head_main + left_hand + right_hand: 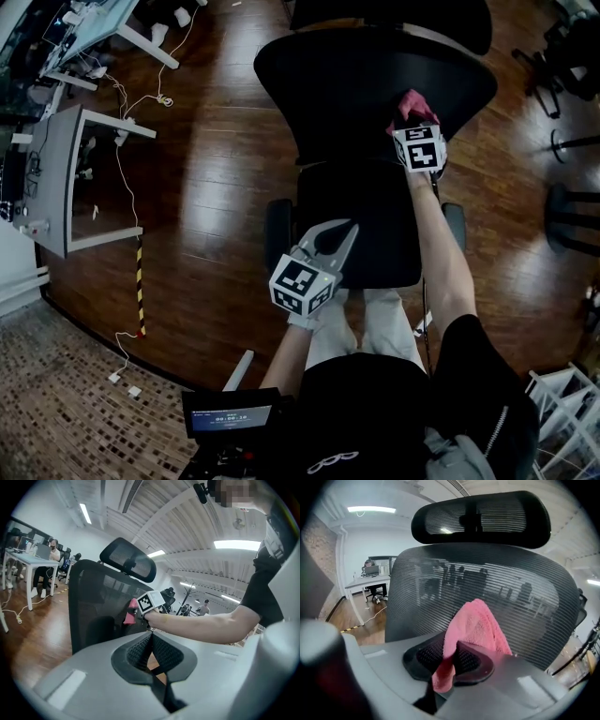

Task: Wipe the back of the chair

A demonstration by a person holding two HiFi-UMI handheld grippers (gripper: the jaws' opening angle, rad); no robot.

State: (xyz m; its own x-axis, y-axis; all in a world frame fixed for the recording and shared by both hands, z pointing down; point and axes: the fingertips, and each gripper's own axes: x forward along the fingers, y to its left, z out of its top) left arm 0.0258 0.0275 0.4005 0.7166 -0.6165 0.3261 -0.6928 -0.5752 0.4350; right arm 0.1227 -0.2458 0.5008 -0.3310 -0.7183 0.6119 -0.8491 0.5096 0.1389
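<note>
We record the chair's mesh backrest [497, 569] directly ahead of the right gripper [451, 649], whose jaws are clamped on a pink cloth [476, 623]. The cloth's bunched upper part stands beyond the jaw tips and appears to lie against the mesh, a short tail hangs out behind the pads, and the headrest [480, 517] sits above that gripper. We find the left gripper [337, 232] over the seat [375, 216], well short of the backrest, its jaws pressed together with nothing between them.
</note>
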